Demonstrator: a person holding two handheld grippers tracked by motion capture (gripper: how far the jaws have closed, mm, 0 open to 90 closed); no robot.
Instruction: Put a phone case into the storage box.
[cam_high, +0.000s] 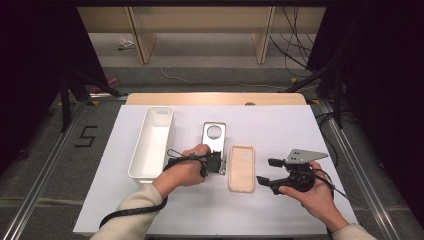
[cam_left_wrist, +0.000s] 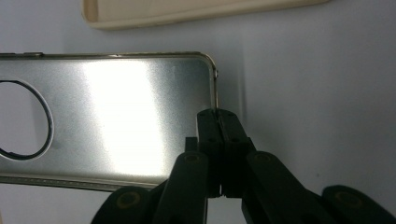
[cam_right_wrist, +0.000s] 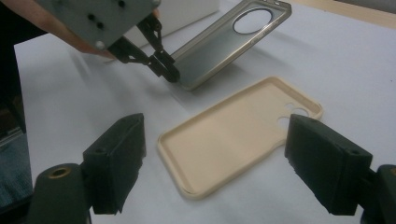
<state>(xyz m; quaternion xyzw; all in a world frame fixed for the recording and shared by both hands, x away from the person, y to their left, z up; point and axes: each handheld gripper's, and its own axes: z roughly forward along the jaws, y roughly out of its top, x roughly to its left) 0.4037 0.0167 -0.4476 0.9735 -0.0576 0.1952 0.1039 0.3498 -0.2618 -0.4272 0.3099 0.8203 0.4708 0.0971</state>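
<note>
A silver metal phone case (cam_high: 214, 137) with a round camera hole lies at the middle of the white sheet. My left gripper (cam_high: 220, 164) is shut on the rim at its near corner. In the left gripper view the two jaws (cam_left_wrist: 218, 114) press together on the thin edge of the silver case (cam_left_wrist: 116, 107). A beige soft phone case (cam_high: 241, 167) lies open side up just to its right. My right gripper (cam_high: 266, 170) stands open right of the beige case, touching nothing. In the right gripper view its jaws (cam_right_wrist: 219, 154) frame the beige case (cam_right_wrist: 233, 135), with the left gripper (cam_right_wrist: 169, 74) beyond.
A long white bin (cam_high: 152, 142) stands to the left of the silver case, near my left hand. The white sheet (cam_high: 280, 125) covers the table, with a wooden strip along its far edge. Cables trail from both grippers toward the near edge.
</note>
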